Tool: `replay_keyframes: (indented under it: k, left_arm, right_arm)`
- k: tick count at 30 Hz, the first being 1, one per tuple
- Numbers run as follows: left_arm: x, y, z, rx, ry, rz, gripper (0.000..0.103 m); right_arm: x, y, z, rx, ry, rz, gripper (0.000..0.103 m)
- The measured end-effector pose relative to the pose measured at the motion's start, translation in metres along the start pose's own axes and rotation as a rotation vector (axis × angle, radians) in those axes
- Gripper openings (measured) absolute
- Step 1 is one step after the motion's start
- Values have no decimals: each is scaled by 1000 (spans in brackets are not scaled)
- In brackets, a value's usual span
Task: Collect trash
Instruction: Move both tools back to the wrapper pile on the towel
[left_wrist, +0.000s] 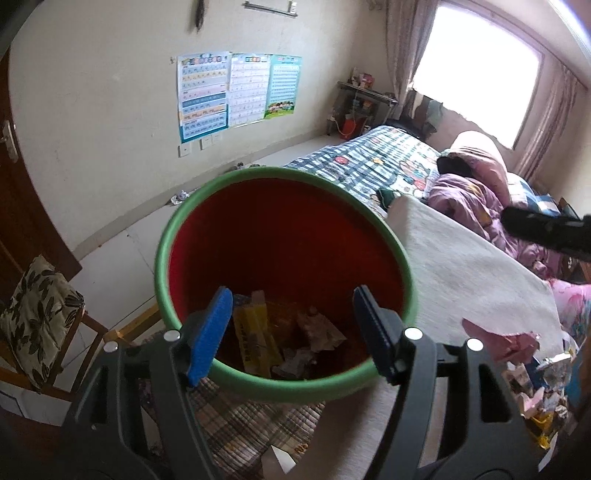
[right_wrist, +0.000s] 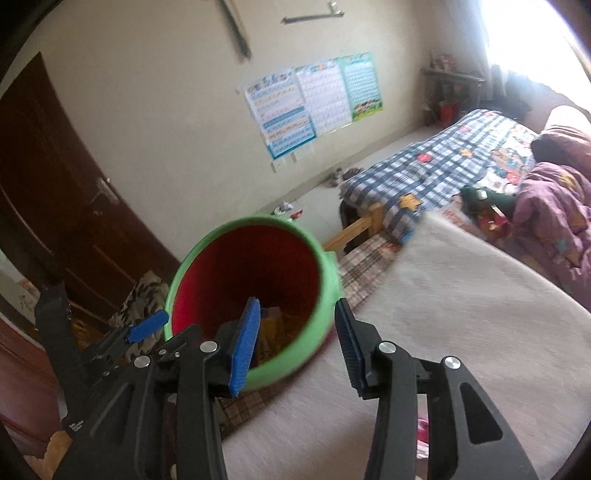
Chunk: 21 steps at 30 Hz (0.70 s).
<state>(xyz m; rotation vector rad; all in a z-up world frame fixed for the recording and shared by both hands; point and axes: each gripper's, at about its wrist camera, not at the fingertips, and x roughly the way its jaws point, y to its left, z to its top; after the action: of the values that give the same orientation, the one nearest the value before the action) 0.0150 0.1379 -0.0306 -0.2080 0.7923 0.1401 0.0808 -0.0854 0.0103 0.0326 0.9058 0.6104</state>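
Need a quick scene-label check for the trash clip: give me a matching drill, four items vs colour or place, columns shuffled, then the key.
Column 1:
1. bin rim
2. yellow box
3. wall posters
4. white cloth

Column 2:
A. taped up beside a dark door
B. green
C. spread flat next to the bin
D. lying inside the red bin

Pairs: 1-B, 2-D, 3-A, 4-C
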Motion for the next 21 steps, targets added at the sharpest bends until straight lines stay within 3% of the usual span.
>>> replay_keyframes:
  k: [13,21]
  left_arm:
    - [-24,-85,-39,128,44,-118,66]
    - [-40,-151,-71,260,90,-241,83]
  right_arm:
    - [-71,-87,-51,131,-50,-81,44]
    - [-94,-132,-95,195,-18,-82,45]
